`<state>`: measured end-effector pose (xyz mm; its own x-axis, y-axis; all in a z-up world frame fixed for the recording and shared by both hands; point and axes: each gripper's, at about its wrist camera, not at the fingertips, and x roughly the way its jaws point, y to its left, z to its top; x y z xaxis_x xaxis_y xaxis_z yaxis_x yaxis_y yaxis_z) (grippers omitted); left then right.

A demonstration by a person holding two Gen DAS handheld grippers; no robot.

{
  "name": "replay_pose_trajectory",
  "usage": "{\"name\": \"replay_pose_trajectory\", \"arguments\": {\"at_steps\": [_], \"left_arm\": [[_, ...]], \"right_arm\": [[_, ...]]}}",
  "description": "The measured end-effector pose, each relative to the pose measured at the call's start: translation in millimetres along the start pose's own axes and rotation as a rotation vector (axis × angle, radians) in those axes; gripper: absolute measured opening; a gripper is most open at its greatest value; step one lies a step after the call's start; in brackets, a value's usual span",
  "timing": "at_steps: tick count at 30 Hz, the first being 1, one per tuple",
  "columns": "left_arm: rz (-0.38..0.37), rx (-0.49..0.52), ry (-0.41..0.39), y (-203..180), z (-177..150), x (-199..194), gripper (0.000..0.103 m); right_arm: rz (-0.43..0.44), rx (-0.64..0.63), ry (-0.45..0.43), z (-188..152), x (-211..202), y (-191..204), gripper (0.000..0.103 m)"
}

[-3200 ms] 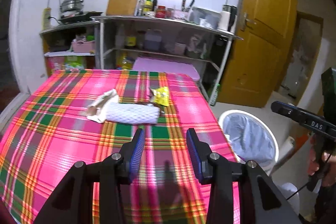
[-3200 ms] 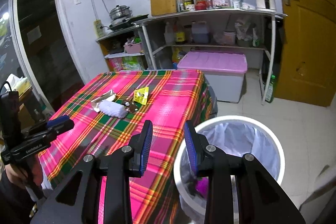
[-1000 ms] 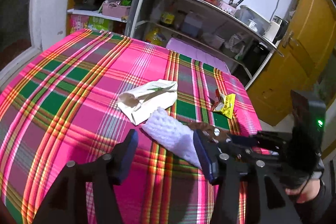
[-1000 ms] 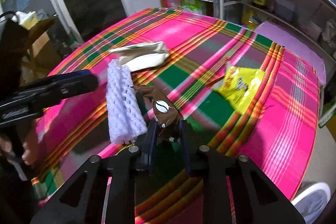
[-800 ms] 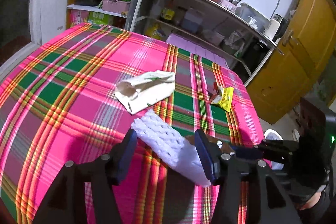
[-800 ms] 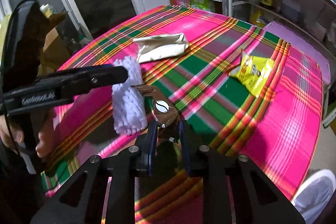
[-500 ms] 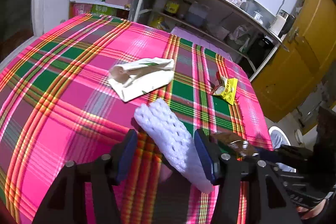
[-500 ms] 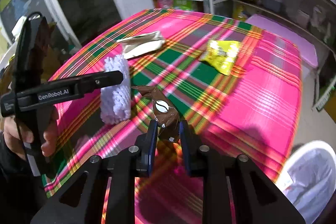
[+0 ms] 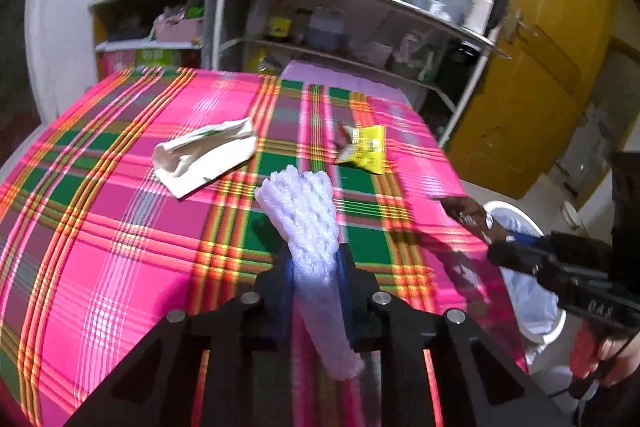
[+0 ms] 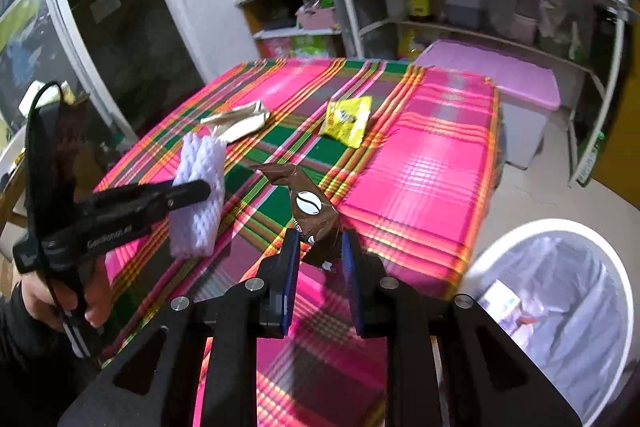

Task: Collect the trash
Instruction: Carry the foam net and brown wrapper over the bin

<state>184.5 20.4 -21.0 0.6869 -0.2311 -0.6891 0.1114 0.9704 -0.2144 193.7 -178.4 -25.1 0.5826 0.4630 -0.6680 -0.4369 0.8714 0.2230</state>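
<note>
A white foam net sleeve [image 9: 308,227] is pinched between the blue pads of the left gripper [image 9: 314,267], whose jaws are closing on it; the sleeve is lifted off the pink plaid tablecloth [image 9: 120,227] and juts forward beyond the fingertips. A brown coffee-bean wrapper [image 10: 310,211] is clamped in the fully closed right gripper [image 10: 318,251], held above the near right part of the tablecloth. Toward the far side of the tablecloth from the sleeve, a cream paper bag [image 9: 204,155] is seen lying flat, and a yellow snack packet [image 9: 366,149] is seen to the right of the bag, also flat on the cloth. Off the right edge of the tablecloth, on the floor, a white bin [image 10: 560,307] lined with a clear bag is visible, with some scraps inside it. Beyond the far edge of the tablecloth, metal shelves [image 9: 340,19] loaded with bottles and containers are set against the wall, and a yellow door [image 9: 540,67] is seen to the right of them. In the right wrist view, the left gripper's handle is gripped by a hand [image 10: 60,299] at the left edge.
</note>
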Motion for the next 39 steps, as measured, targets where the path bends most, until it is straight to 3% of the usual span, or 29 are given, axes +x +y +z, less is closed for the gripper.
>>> {"name": "replay_pose_trajectory", "arguments": {"at_steps": [9,22,29,39], "left_arm": [[-0.027,0.075,-0.065,-48,-14,-42,0.021],[-0.092,0.163,-0.117,-102,-26,-78,0.021],[-0.144,0.203,-0.112,-128,-27,-74,0.021],[-0.246,0.248,-0.047,-166,-26,-32,0.021]], "right_arm": [[-0.061,0.044,-0.106,-19,-61,-2,0.022],[-0.137,0.111,-0.178,-48,-118,-15,0.022],[-0.177,0.151,-0.189,-60,-132,-30,0.022],[-0.258,0.250,-0.169,-81,-139,-71,0.022]]}}
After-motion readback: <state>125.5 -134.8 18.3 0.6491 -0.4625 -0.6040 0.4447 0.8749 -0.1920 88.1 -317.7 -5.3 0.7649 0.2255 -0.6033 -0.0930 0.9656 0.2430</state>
